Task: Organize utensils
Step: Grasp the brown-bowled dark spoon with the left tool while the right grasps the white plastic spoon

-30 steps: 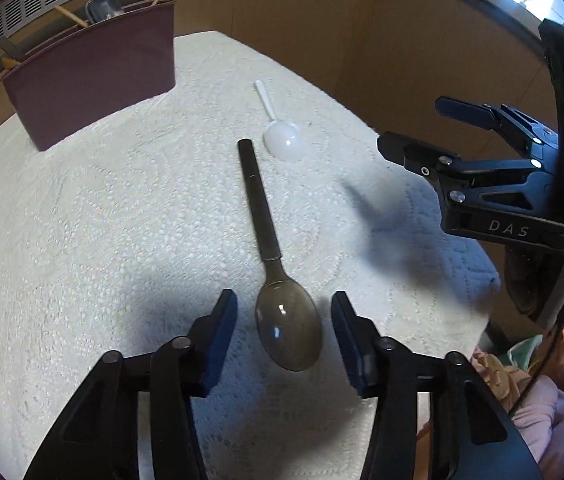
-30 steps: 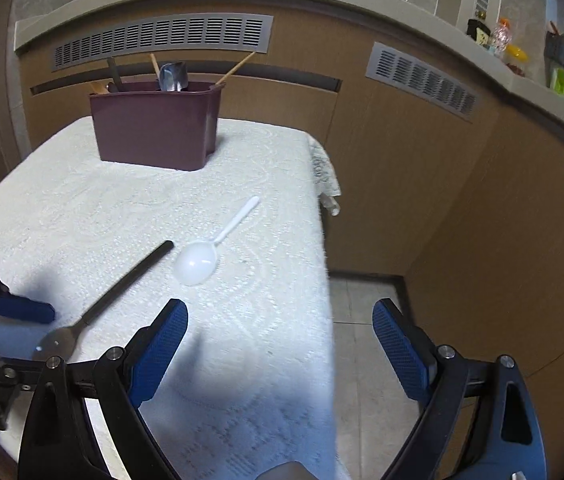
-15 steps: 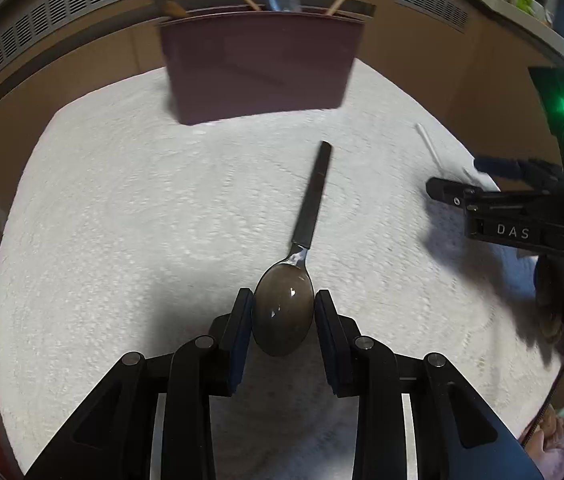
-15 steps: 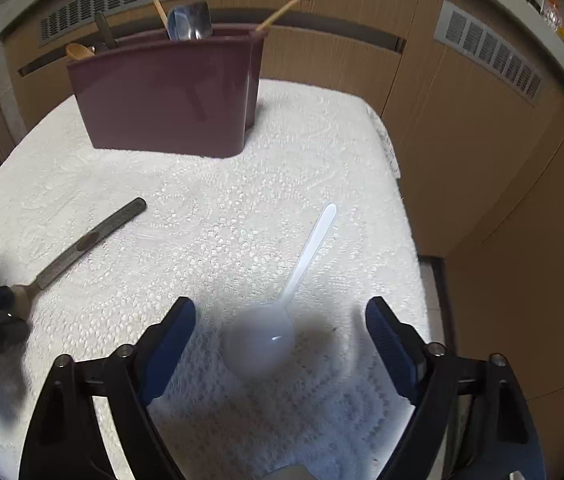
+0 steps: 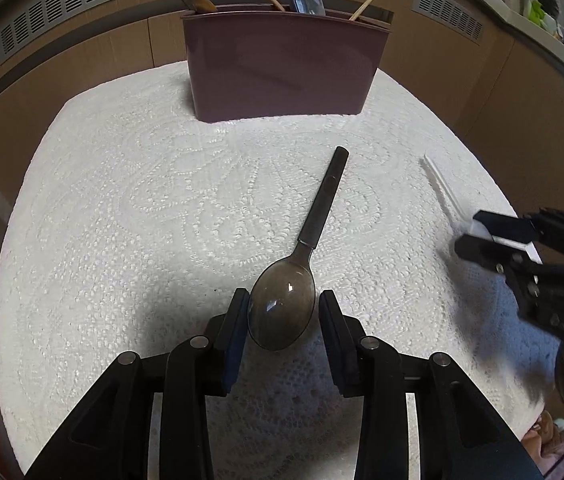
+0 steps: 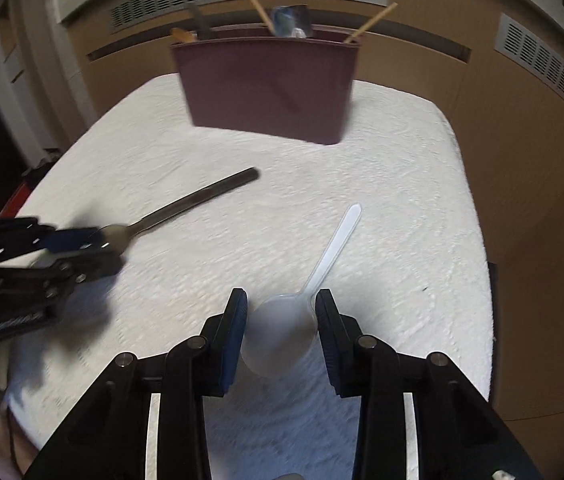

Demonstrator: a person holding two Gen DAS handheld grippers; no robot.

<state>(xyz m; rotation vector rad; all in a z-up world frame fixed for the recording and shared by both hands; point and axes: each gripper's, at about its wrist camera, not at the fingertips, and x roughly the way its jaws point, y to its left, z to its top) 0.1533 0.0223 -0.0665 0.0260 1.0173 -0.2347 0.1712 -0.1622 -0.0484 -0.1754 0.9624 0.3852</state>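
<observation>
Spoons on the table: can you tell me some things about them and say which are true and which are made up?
1. The dark spoon has its bowl between the left gripper fingers. True.
2. The white spoon is inside the maroon holder. False: it lies on the white tablecloth, between the right gripper fingers.
3. The holder already has utensils in it. True.
4. The dark spoon's handle points away from the holder. False: it points toward it.
</observation>
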